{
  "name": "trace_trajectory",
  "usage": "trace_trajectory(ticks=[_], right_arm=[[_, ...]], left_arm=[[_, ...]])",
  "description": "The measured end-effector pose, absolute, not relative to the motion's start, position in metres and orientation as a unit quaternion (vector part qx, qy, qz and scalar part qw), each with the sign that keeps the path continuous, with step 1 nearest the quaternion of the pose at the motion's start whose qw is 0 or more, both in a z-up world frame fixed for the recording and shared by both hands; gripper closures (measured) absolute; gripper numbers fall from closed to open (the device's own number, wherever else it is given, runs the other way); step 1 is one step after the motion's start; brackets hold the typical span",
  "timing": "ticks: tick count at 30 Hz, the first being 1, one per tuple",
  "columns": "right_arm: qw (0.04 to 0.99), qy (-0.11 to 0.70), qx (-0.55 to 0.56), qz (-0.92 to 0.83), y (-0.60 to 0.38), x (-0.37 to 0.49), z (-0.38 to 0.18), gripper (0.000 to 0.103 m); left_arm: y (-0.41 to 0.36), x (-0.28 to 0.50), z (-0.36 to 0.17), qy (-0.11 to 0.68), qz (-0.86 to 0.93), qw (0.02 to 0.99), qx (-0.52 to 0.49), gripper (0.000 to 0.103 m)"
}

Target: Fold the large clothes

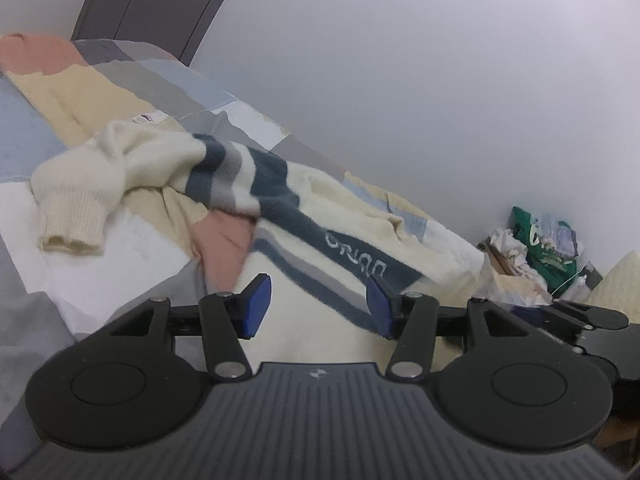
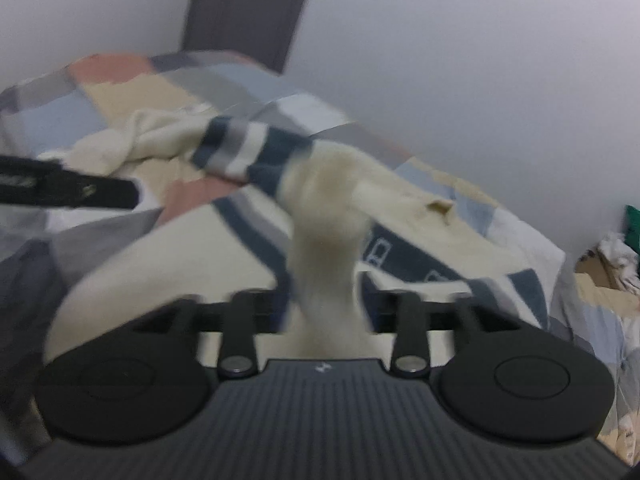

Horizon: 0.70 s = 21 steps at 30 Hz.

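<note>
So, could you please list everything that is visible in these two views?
sweater: one, cream with dark blue and grey stripes, spread crumpled on the bed, a blurred cream part between the right gripper's fingers
patchwork bedcover: one, pink, yellow, blue, grey and white, under the sweater
door: one, dark grey, behind the bed
wall: one, white, beside the bed
cardboard box: one, brown, on the floor beside the bed, holding crumpled paper
green bag: one, by the box
left gripper: one, black with blue pads, open over the sweater
right gripper: one, black, open
</note>
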State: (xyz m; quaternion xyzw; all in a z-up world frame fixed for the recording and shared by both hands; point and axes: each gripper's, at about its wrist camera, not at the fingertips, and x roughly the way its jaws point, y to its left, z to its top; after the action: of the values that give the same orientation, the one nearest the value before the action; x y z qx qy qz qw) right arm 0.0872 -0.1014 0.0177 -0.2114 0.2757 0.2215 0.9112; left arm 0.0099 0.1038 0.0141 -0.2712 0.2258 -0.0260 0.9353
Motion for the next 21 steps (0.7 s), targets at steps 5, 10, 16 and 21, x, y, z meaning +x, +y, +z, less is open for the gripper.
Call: trace_trajectory(ticks=[5, 10, 16, 21], right_arm=[[0.901, 0.279, -0.221, 0.246, -0.123, 0.079, 0.03, 0.028], [0.921, 0.257, -0.2, 0.215, -0.163, 0.093, 0.049, 0.028], [0.962, 0.215, -0.076, 0.149, -0.235, 0.132, 0.04, 0.028], [0.971, 0.225, -0.002, 0.075, -0.282, 0.17, 0.004, 0.028]], left_arm=[[0.098, 0.011, 0.01, 0.232, -0.04, 0.933, -0.274, 0.044], [0.082, 0.014, 0.008, 0.244, -0.044, 0.936, -0.249, 0.043], [0.069, 0.02, -0.002, 0.264, -0.051, 0.932, -0.245, 0.043], [0.056, 0.028, -0.007, 0.28, -0.048, 0.932, -0.226, 0.043]])
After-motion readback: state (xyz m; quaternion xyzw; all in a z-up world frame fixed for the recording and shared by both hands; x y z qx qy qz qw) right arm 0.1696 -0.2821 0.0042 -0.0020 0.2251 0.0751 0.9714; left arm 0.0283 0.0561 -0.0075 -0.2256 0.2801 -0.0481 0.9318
